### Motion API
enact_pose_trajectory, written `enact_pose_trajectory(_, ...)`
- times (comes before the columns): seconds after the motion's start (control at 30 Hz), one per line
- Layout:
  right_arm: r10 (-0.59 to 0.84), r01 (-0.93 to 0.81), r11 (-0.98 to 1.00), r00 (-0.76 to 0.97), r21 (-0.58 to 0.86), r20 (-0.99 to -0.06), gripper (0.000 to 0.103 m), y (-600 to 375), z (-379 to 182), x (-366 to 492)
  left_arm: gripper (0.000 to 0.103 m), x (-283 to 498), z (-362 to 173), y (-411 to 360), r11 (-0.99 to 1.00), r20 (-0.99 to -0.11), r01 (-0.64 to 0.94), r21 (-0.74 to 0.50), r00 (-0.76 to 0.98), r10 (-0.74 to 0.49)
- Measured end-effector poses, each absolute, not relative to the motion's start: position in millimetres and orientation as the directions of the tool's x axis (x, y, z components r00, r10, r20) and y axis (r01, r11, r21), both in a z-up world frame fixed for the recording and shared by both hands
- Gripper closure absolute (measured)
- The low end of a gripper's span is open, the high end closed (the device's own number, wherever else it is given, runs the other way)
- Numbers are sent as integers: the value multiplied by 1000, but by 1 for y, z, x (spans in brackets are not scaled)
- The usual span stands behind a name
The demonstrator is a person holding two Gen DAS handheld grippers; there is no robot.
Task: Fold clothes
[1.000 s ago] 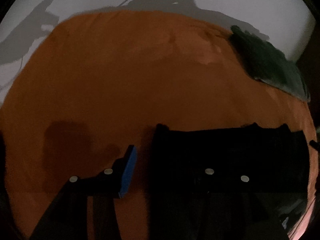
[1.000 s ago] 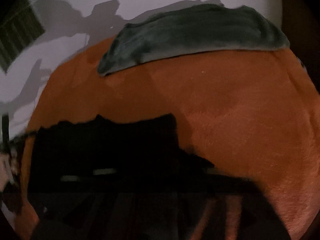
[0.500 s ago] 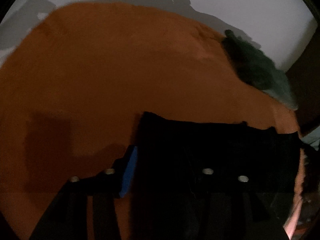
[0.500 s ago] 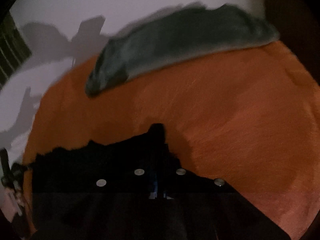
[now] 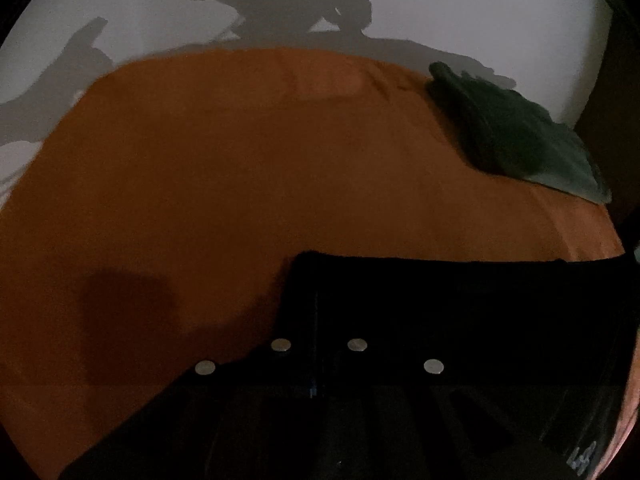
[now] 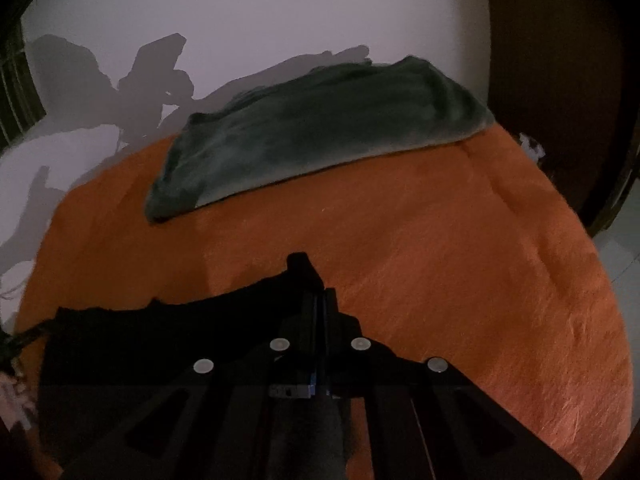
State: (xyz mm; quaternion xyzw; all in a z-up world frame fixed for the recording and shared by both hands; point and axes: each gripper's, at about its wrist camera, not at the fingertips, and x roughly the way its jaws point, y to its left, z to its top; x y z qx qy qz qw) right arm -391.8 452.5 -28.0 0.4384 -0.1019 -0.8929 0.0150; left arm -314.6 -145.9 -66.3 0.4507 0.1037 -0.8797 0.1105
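Note:
A black garment [image 5: 460,304] lies on an orange blanket [image 5: 240,168]. In the left wrist view its left edge runs up between my fingers. My left gripper [image 5: 316,300] is shut on that edge, the jaws together. In the right wrist view the same black garment [image 6: 168,332] stretches to the left, and my right gripper [image 6: 318,296] is shut on its right corner, which pokes up just past the fingertips. The garment's lower part is hidden under both grippers.
A folded dark green-grey cloth [image 6: 320,136] lies at the far edge of the orange blanket [image 6: 460,260], also in the left wrist view [image 5: 516,140]. A white wall [image 6: 260,12] with shadows stands behind. A dark wooden frame [image 6: 560,80] is at the right.
My left gripper was open with its blue pad showing beside the garment edge; now it has shut on that edge. My right gripper has closed on the garment's corner and the view has lifted.

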Motion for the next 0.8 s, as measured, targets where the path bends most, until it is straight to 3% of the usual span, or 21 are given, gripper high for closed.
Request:
enact_pose_trajectory(0.17,-126,-107,-975,-457,195,-880,98,450,-61,-410,100,-328,-77,-145,-960,-886,275,-50,-456,-85)
enact_pose_trajectory(0.3,-117,-97,-976,-513,193,-850,92,457,-48,-385,92,-310,-50,-151,-958,-833,283,-52,-541,-114)
enact_pose_trajectory(0.37,-147,-51,-977,-535,205,-832,92,455,-35,-354,78,-279,-28,-167,-933,-787,328,-147,-610,-91)
enact_pose_trajectory(0.43,-185,1,-975,-550,221,-814,91,452,-22,-319,57,-244,-13,-177,-916,-759,343,-210,-648,-69)
enact_pose_trajectory(0.57,-276,57,-955,-539,292,-796,91,453,-15,-238,55,-164,-12,-184,-889,-773,357,-286,-634,-7)
enact_pose_trajectory(0.67,-350,30,-918,-526,395,-775,89,457,-24,-186,55,-95,-35,-180,-810,-760,383,-445,-640,115)
enact_pose_trajectory(0.77,-431,-19,-858,-521,514,-737,78,458,-42,-149,55,-47,-65,-159,-707,-710,391,-589,-668,222)
enact_pose_trajectory(0.8,-456,-35,-833,-520,552,-722,68,458,-48,-136,55,-39,-73,-147,-683,-689,380,-624,-680,251)
